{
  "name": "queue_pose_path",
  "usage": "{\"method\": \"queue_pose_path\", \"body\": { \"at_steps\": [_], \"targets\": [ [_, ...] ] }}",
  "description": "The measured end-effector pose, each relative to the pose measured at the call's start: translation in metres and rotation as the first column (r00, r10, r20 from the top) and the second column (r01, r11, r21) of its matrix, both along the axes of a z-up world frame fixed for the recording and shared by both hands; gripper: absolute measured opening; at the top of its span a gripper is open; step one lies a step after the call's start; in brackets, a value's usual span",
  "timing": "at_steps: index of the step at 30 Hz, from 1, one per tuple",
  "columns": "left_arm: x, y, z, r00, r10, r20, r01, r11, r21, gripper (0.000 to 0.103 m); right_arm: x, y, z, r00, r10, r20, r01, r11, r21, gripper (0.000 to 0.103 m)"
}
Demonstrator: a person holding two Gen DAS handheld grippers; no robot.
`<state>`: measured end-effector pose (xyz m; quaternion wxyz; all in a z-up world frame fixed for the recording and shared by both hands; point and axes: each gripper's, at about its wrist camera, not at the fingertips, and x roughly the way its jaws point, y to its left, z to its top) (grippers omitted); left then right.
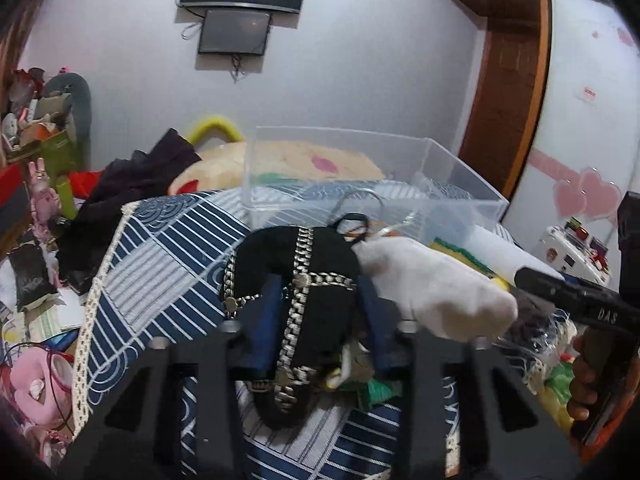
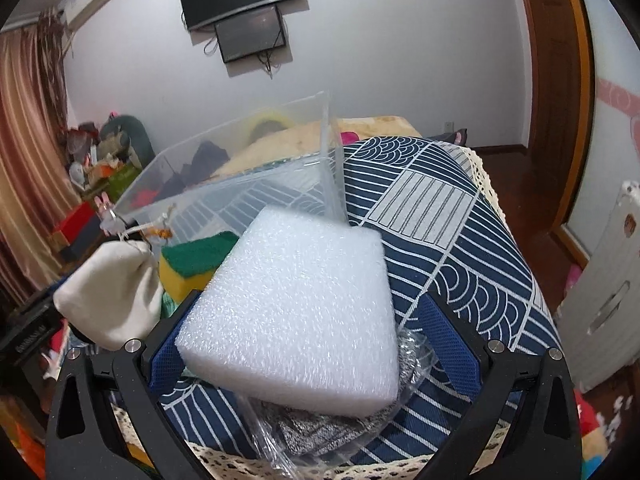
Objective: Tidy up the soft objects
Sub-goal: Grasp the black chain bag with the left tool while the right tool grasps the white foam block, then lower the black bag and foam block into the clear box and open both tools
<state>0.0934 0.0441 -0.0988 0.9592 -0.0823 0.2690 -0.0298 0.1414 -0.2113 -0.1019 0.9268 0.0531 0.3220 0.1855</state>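
Note:
My left gripper (image 1: 318, 312) is shut on a black soft toy with silver chain trim (image 1: 296, 304) and holds it above the blue patterned cloth (image 1: 168, 248). A white cloth pouch (image 1: 432, 284) lies against its right side. The pouch also shows in the right wrist view (image 2: 116, 288). My right gripper (image 2: 312, 320) is shut on a white foam block (image 2: 296, 312), which is lifted just in front of the clear plastic box (image 2: 256, 184). The box also shows in the left wrist view (image 1: 360, 176). A green and yellow sponge (image 2: 192, 260) sits beside the box.
A clear bag with grey knit fabric (image 2: 320, 428) lies under the foam. Dark clothes (image 1: 132, 200) and a beige plush (image 1: 224, 164) lie behind the cloth. Clutter and boxes (image 1: 36, 128) stand at the left. A wardrobe door (image 1: 576, 120) stands at the right.

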Motion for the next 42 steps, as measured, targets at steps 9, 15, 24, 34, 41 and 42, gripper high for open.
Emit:
{"method": "queue_pose_path", "body": {
  "at_steps": [9, 15, 24, 34, 41, 42],
  "targets": [
    [-0.014, 0.002, 0.002, 1.0, 0.017, 0.01, -0.017, 0.999, 0.038, 0.019, -0.011, -0.013, 0.005, 0.999, -0.005, 0.036, 0.004, 0.999, 0.035, 0.079],
    [-0.028, 0.011, 0.018, 0.998, 0.008, 0.056, -0.009, 1.0, 0.008, 0.018, -0.022, -0.01, 0.023, 0.992, -0.013, 0.125, 0.012, 1.0, 0.002, 0.079],
    [-0.042, 0.005, 0.054, 0.986, -0.016, 0.164, 0.01, 0.999, 0.036, 0.018, -0.03, -0.01, 0.058, 0.965, -0.003, 0.264, 0.004, 1.0, -0.004, 0.079],
    [-0.016, 0.011, 0.102, 0.965, -0.04, 0.26, 0.038, 0.999, 0.015, 0.018, -0.014, 0.02, 0.072, 0.932, 0.058, 0.359, -0.045, 0.998, -0.045, 0.079],
    [0.021, 0.014, 0.112, 0.965, -0.04, 0.26, 0.041, 0.999, 0.003, 0.018, 0.019, 0.046, 0.068, 0.936, 0.095, 0.34, -0.071, 0.994, -0.082, 0.079],
    [0.028, 0.013, 0.111, 0.967, -0.041, 0.251, 0.04, 0.999, 0.011, 0.018, 0.025, 0.051, 0.067, 0.937, 0.1, 0.334, -0.072, 0.993, -0.094, 0.079]
  ]
}}
